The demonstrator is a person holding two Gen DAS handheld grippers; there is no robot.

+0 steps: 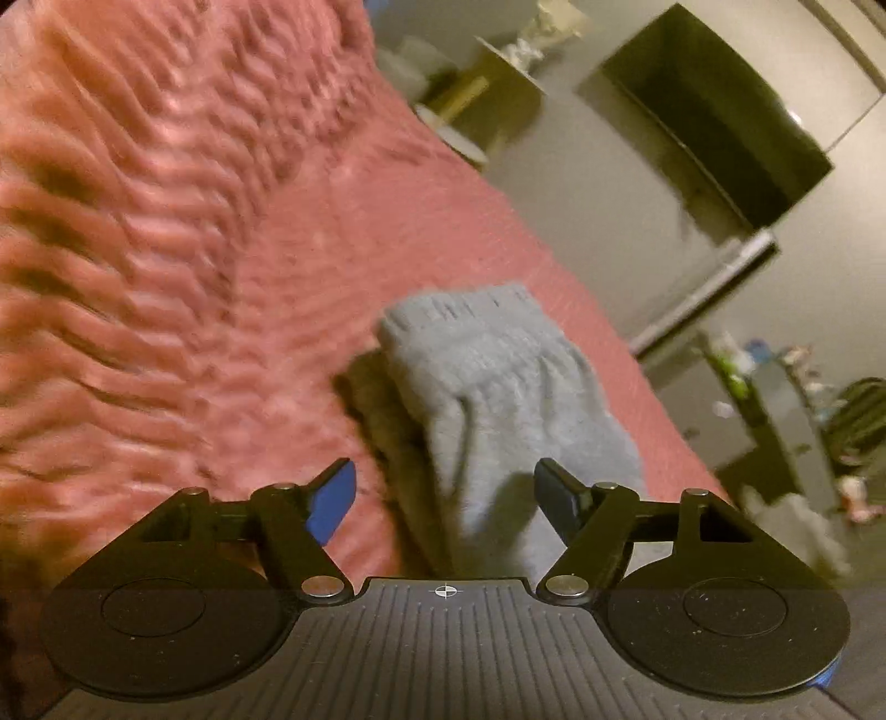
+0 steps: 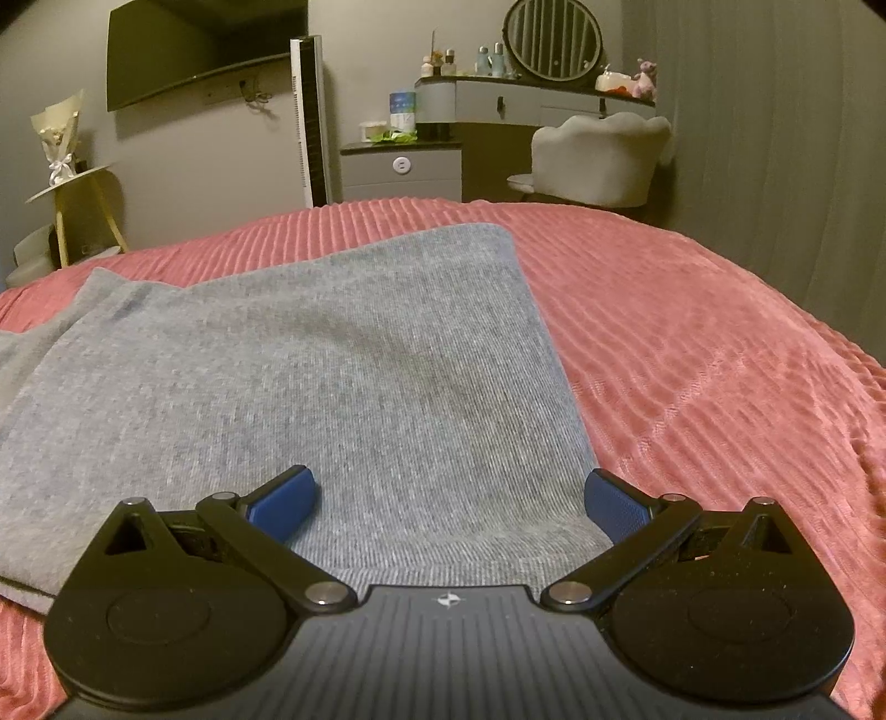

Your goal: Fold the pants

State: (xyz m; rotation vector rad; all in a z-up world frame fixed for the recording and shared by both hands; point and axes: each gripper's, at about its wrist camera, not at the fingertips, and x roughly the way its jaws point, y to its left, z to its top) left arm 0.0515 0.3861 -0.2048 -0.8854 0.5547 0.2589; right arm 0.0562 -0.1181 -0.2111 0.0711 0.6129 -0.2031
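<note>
Grey knit pants (image 2: 310, 376) lie flat on a pink ribbed bedspread (image 2: 692, 343), folded into a broad panel. My right gripper (image 2: 448, 501) is open just above the near edge of the pants, its blue pads spread over the fabric near the right edge. In the left wrist view the pants (image 1: 498, 387) appear as a narrow grey bundle with a ribbed end pointing away. My left gripper (image 1: 443, 498) is open, with the grey fabric between its fingers but not clamped. That view is blurred.
The bedspread (image 1: 166, 249) fills the left wrist view. Beyond the bed are a wall TV (image 2: 205, 50), a tall white fan (image 2: 310, 122), a grey dresser (image 2: 443, 144) with a round mirror, a padded chair (image 2: 598, 155) and a side table (image 2: 83, 205).
</note>
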